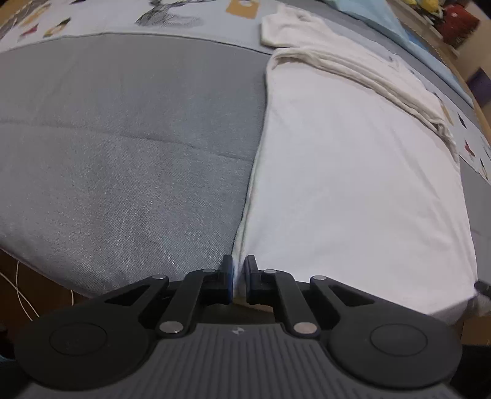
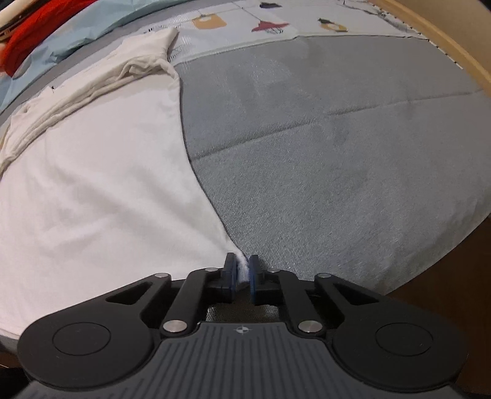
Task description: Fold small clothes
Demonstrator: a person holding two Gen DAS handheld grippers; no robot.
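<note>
A white T-shirt lies flat on a grey bed cover, with its far part bunched into folds and a sleeve sticking out at the back. My left gripper is shut on the shirt's near left corner at the cover's front edge. In the right wrist view the same shirt fills the left half. My right gripper is shut on its near right corner, and a bit of white cloth shows between the blue pads.
The grey cover extends to the right of the shirt. A patterned light sheet lies beyond it. A light blue pillow and red cloth sit at the back. A wooden bed frame runs along the far right.
</note>
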